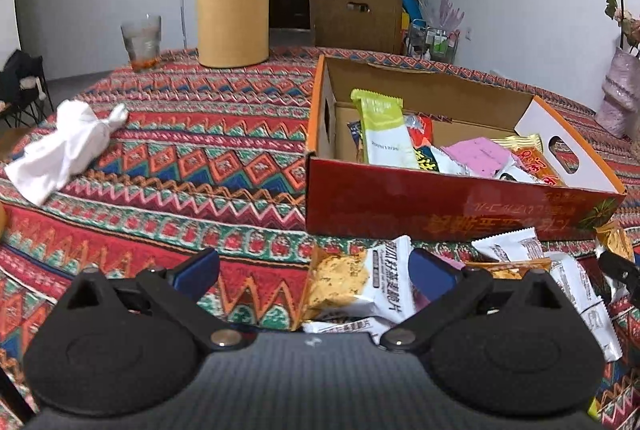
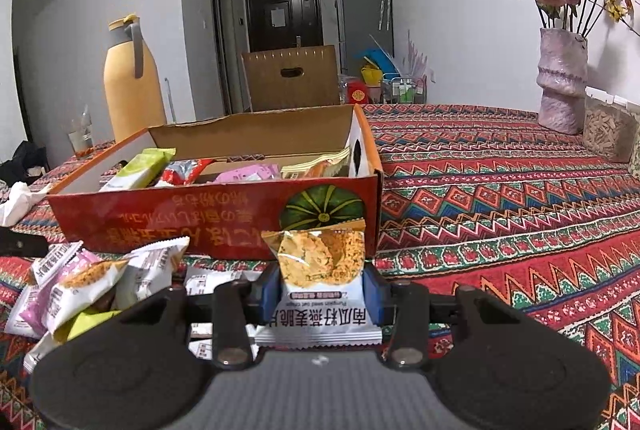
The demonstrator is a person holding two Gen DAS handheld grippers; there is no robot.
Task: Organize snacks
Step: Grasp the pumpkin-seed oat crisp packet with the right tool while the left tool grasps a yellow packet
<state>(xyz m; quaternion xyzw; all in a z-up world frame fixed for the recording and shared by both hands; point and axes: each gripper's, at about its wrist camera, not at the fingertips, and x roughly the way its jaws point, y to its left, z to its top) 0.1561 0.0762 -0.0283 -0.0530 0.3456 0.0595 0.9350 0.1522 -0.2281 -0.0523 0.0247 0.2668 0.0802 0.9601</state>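
My left gripper (image 1: 314,272) gapes wide over loose snack packets (image 1: 360,286), gripping nothing. Ahead, red cardboard box (image 2: 224,218), part filled. My right gripper (image 2: 322,294) clamps an oat crisp packet (image 2: 320,270), upright, before the box.

The left gripper (image 1: 314,272) is matte black, with two rounded, dome-like housings left and right of a grey ribbed centre plate. Slim black link arms run from silver rivets near the plate out to blue finger pads (image 1: 198,272). The right gripper (image 2: 322,294) is built the same way: black domes, grey textured plate, silver rivets, blue pads (image 2: 269,296). A small pale mark, perhaps a logo, sits on each centre plate.
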